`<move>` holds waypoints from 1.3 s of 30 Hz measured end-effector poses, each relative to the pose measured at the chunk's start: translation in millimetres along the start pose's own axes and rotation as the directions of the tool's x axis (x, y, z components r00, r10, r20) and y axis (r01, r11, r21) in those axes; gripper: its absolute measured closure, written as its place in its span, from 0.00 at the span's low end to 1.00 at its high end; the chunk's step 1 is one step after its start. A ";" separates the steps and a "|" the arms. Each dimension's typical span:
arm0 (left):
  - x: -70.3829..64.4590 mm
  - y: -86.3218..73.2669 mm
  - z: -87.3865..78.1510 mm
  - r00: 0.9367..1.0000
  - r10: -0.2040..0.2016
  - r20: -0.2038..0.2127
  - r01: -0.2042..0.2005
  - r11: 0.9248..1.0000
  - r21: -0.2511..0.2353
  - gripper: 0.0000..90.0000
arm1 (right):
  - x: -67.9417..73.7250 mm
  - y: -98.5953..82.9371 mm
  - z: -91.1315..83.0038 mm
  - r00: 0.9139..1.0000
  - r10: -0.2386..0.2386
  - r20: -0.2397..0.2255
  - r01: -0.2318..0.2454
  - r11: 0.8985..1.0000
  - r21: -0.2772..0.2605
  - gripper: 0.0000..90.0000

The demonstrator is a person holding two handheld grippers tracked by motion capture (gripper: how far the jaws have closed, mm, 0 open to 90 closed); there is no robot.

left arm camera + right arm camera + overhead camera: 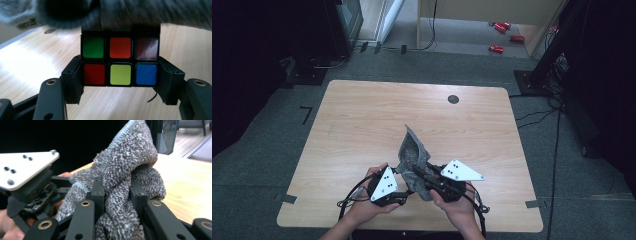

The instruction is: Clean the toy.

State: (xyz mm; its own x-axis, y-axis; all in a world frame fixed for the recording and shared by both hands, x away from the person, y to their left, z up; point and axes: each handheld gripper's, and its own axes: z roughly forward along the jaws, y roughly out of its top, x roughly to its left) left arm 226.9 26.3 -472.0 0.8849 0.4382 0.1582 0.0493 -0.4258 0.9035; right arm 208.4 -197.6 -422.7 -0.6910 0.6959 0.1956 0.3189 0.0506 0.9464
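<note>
A puzzle cube (120, 61) with green, orange, red, yellow and blue stickers sits between the jaws of my left gripper (120, 80), which is shut on its lower row. A grey fluffy cloth (150, 12) drapes over the cube's top. My right gripper (117, 195) is shut on a bunched fold of that cloth (130, 172). In the high view both hands hold the grippers close together near the table's front edge: the left gripper (399, 192), the right gripper (424, 177), and the cloth (412, 152) rising between them. The cube is hidden there.
The wooden table (362, 115) has a small dark round disc (453, 99) near its far edge. Red cans (502, 37) lie on the floor beyond. Black stands and cables (542, 115) are on the right of the table.
</note>
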 end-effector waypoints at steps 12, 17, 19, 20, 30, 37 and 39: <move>0.7 0.5 -1.4 1.000 -0.011 0.018 0.011 1.000 -0.016 0.39 | -11.2 -0.5 -5.7 0.998 0.066 0.024 -0.066 0.998 -0.020 0.79; -2.9 3.5 -3.3 1.000 0.004 0.012 -0.003 1.000 -0.025 0.39 | -4.6 0.9 -3.4 0.999 0.038 0.016 -0.038 0.999 -0.020 0.79; -1.1 3.2 -5.7 1.000 -0.002 0.012 0.003 0.999 -0.042 0.39 | -13.0 -1.1 -5.0 0.997 0.064 0.039 -0.064 0.998 -0.020 0.79; 0.5 3.3 -7.2 1.000 -0.012 0.017 0.013 0.998 -0.053 0.39 | -17.0 -2.5 -5.4 0.996 0.073 0.055 -0.073 0.997 -0.016 0.79; 3.9 -0.1 -3.6 0.999 -0.035 0.026 0.036 0.999 -0.028 0.39 | 0.5 -0.1 -1.9 0.999 0.001 0.041 -0.001 1.000 -0.017 0.79; 9.2 1.4 -10.1 0.998 -0.058 0.031 0.060 0.996 -0.065 0.39 | -22.7 -8.8 -2.9 0.993 0.081 0.090 -0.081 0.997 0.002 0.79; 9.5 0.8 -9.4 0.998 -0.061 0.032 0.063 0.996 -0.062 0.38 | -22.4 -8.0 -4.1 0.992 0.102 0.073 -0.102 0.995 -0.009 0.79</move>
State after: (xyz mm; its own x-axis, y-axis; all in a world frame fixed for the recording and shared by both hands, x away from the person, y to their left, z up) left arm 231.0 37.6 -466.0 0.8947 0.4376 0.0895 0.0763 -0.3472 0.9347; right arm 218.7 -216.6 -433.6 -0.6056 0.7479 0.2718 0.3816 -0.0268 0.9239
